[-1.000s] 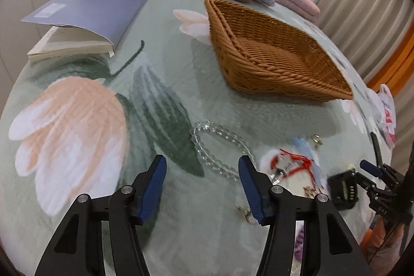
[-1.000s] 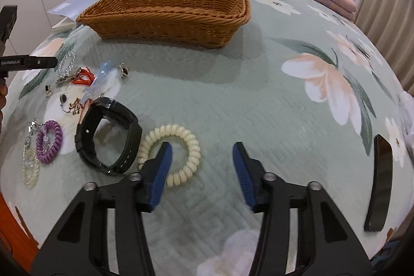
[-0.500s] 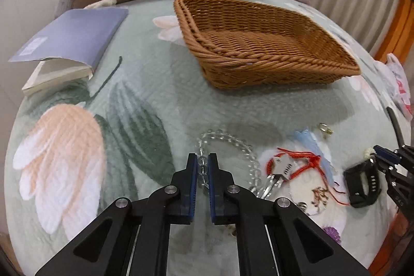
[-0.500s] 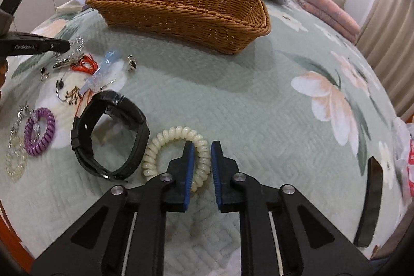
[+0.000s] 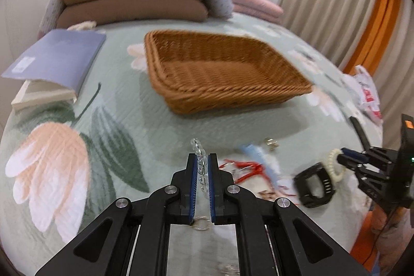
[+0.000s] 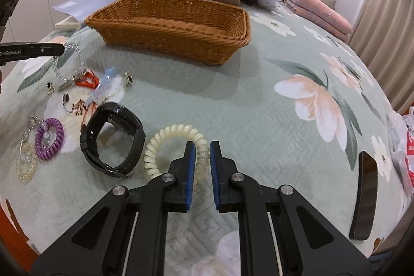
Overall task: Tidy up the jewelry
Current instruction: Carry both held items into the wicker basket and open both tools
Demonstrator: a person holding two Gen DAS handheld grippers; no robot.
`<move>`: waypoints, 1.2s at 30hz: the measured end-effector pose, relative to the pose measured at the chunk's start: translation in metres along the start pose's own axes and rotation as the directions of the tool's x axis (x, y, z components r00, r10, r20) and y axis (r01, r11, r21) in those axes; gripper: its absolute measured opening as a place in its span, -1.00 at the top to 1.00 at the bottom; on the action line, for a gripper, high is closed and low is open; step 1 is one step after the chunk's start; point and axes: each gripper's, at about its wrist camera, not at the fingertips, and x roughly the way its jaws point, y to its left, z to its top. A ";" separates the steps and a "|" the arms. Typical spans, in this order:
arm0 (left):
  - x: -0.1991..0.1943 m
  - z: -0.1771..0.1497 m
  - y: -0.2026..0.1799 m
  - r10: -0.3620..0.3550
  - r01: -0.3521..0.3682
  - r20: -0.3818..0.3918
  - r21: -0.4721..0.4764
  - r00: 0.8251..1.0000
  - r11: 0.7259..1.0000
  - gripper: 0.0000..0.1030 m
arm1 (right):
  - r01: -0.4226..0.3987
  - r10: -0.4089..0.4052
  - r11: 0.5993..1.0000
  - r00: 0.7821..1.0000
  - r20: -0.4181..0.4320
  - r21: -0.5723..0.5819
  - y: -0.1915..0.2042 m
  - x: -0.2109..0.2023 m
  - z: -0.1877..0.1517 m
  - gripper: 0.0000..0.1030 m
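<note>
At the lower centre of the left wrist view, the left gripper (image 5: 201,167) is seen pinching a clear bead bracelet (image 5: 198,155); part of the strand stands above the blue pads and part hangs between them. In the right wrist view that bracelet (image 6: 67,63) is seen at the left edge, one end raised and the rest trailing onto the quilt among small trinkets and a red cord (image 6: 88,78). Further right in that view, past a purple coil tie (image 6: 49,138) and a black watch (image 6: 113,140), the right gripper (image 6: 201,159) is pressed onto the rim of a cream coil bracelet (image 6: 176,150), which appears lifted off the bedding in the left wrist view.

The step in hand is judged to be the carrying of both pieces to the wicker basket (image 6: 176,27), seen upper centre and apparently holding nothing. The bead strand should be raised slowly until its tail is free of the cord (a snag would drag the neighbours along). Each piece should be released only once it is well over the basket rim, and low.

The surface is a soft quilted bedspread (image 6: 258,107), pale green with large flowers. Brown cushions are stacked at the top, a blue book (image 5: 59,61) lies at upper left, curtains hang at right, and a dark phone (image 6: 363,194) rests at lower right.
</note>
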 end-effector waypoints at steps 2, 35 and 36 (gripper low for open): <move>-0.009 0.001 -0.005 0.000 0.000 0.022 0.008 1.000 1.000 0.86 | 0.017 -0.017 1.000 1.000 0.013 0.007 -0.001 -0.006 0.002 0.80; 0.075 0.129 -0.036 0.002 -0.002 0.046 0.004 0.999 1.000 0.85 | -0.072 0.083 0.974 0.996 -0.043 0.215 -0.040 0.099 0.204 0.79; 0.079 0.126 -0.034 0.002 -0.002 0.038 -0.001 0.999 1.000 0.85 | -0.077 0.089 0.974 0.995 -0.051 0.213 -0.038 0.104 0.205 0.79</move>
